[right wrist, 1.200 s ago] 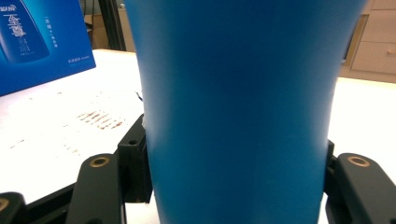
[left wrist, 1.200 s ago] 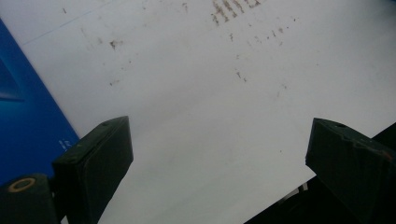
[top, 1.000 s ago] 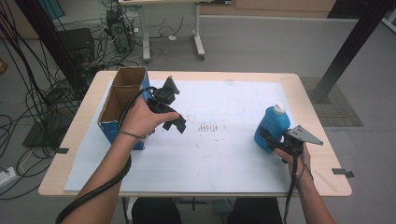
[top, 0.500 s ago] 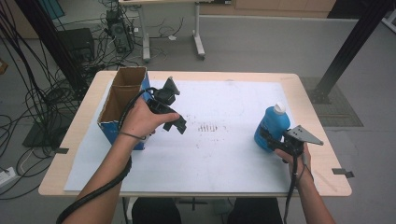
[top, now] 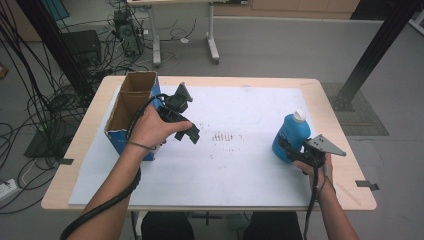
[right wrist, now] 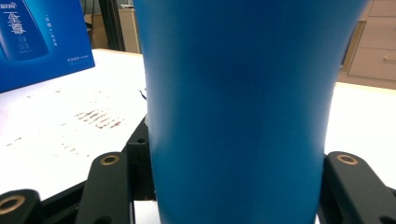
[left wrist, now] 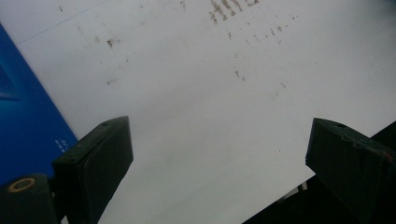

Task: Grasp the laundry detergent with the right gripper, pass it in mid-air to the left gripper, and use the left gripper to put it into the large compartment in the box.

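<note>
A blue bottle (top: 290, 131) with a white cap stands upright near the right edge of the white paper. My right gripper (top: 289, 150) is shut on its lower body, one jaw on each side. In the right gripper view the bottle (right wrist: 238, 107) stands between the black jaws and hides the gap between them. My left gripper (top: 192, 134) hangs over the paper just right of an open cardboard box (top: 117, 142) with blue sides. In the left gripper view my left gripper (left wrist: 219, 158) is open, with its jaws wide apart and bare paper between them.
The white paper sheet (top: 240, 170) covers most of the wooden table (top: 350, 185). Brown smudges (top: 222, 136) mark its middle. The box's blue wall (left wrist: 23, 121) lies close to the left jaw. Cables and equipment sit on the floor behind the table.
</note>
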A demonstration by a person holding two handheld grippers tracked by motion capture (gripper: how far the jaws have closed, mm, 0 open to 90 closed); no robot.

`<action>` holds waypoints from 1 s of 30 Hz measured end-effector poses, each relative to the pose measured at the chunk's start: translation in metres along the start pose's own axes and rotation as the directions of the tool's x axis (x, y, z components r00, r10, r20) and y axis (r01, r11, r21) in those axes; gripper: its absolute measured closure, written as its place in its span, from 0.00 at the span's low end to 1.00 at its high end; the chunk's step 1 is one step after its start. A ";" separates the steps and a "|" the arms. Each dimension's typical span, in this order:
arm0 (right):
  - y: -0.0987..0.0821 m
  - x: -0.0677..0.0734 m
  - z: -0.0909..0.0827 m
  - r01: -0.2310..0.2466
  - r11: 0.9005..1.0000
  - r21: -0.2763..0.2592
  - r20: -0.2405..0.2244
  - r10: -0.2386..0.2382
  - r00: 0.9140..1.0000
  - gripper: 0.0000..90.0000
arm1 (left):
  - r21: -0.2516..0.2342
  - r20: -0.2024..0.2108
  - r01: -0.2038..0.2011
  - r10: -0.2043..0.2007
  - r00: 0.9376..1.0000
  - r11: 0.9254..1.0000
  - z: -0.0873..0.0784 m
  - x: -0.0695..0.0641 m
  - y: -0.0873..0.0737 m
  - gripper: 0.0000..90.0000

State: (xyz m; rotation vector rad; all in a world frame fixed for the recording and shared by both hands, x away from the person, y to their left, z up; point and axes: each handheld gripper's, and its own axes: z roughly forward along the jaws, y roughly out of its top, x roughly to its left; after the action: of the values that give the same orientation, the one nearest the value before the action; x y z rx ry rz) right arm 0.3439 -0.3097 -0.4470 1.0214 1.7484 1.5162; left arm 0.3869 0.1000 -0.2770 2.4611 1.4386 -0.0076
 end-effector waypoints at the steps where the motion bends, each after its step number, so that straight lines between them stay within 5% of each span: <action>1: 0.000 0.000 0.000 0.000 1.000 0.000 0.000 0.000 1.000 0.48 | 0.000 0.000 0.000 0.000 1.000 1.000 0.000 0.000 0.000 0.09; 30: 0.000 0.000 0.000 0.008 1.000 -0.003 0.003 -0.008 1.000 0.48 | -0.007 0.002 -0.014 0.014 1.000 1.000 -0.001 -0.003 0.004 0.09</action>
State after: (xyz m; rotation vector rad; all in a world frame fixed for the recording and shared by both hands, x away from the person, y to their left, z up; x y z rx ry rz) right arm 0.3435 -0.3093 -0.4473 1.0139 1.7460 1.5111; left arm 0.3888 0.0953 -0.2740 2.4649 1.4175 -0.0023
